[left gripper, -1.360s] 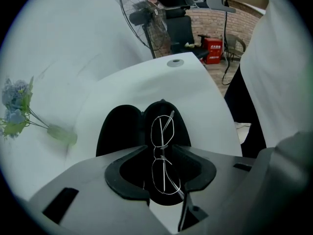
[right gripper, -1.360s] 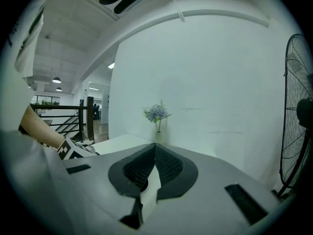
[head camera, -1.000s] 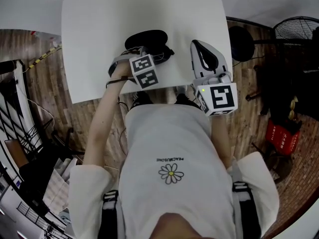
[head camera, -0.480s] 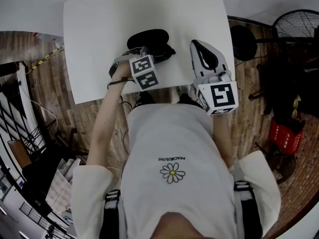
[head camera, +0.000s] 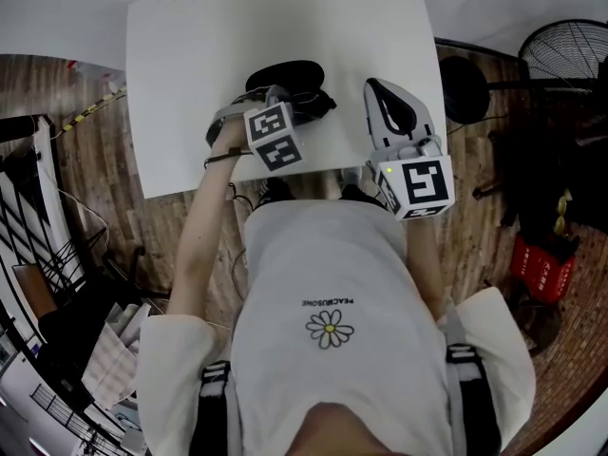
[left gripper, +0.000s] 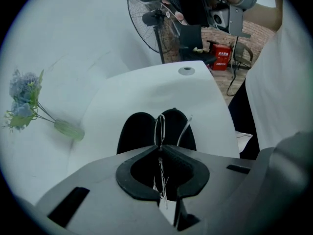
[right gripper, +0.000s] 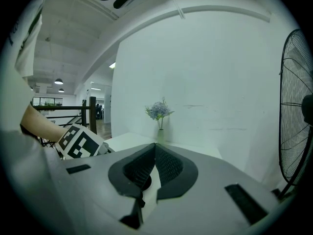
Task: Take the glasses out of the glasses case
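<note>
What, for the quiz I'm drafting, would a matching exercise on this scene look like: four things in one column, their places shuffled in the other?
Things
1. glasses
2. case
3. flowers
4. fan

Places
A. standing on the floor, off the table
B. pinched in the left claw
C. at the table's far edge
D. lying open on the table

Pairs: 1-B; 2-D; 3-C; 4-A

Table (head camera: 190,84) white, floor (head camera: 85,160) wood, standing fan (head camera: 570,55), wall (right gripper: 220,82) white.
</note>
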Demonstrator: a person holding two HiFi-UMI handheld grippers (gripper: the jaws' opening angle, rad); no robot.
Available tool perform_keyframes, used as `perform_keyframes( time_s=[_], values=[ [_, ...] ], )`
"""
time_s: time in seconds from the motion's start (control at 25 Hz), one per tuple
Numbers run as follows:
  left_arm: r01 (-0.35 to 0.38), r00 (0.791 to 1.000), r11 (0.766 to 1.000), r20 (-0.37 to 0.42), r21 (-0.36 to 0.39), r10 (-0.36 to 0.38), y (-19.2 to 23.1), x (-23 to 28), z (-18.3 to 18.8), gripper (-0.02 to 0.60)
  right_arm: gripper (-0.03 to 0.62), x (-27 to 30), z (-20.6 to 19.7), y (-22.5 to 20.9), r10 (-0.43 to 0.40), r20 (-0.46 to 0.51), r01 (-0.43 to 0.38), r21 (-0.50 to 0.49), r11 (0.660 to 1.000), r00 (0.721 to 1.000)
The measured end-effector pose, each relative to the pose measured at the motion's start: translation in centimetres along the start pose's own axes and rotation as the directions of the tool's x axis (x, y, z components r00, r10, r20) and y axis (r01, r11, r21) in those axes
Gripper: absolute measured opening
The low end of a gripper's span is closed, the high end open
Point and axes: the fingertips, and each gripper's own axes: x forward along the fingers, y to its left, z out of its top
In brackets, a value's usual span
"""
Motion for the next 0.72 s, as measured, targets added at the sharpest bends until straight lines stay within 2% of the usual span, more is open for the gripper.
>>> perform_keyframes(
  time_s=[0.2,0.4,0.52,0.6,0.72],
  values=[
    [-0.106,0.992,0.993,0.063,-0.042,0.109,3.1,-2.9,1.2,0.038,0.009,0.3,0.4,0.1,0.001,0.011,-0.001,-0.008,1.000,1.000],
    [-0.245,0.959,0.967,0.129,-0.076,0.253,6.8,-7.0,2.7,0.038,0.009,0.6,1.6,-0.3,-0.005,0.042,0.006,-0.028,1.000,0.999],
    [-0.328,0.927,0.939,0.157,-0.104,0.341,8.8,-9.5,3.4,0.038,0.009,0.9,2.7,-0.7,-0.004,0.071,0.007,-0.042,0.999,0.997],
    [-0.385,0.899,0.914,0.176,-0.127,0.402,10.1,-11.3,3.9,0.038,0.009,1.1,3.6,-0.8,-0.001,0.093,0.006,-0.055,0.998,0.996],
    [-0.479,0.837,0.861,0.205,-0.175,0.507,12.0,-14.3,4.5,0.038,0.009,1.4,5.1,-0.9,-0.001,0.132,0.011,-0.074,0.997,0.991]
  ],
)
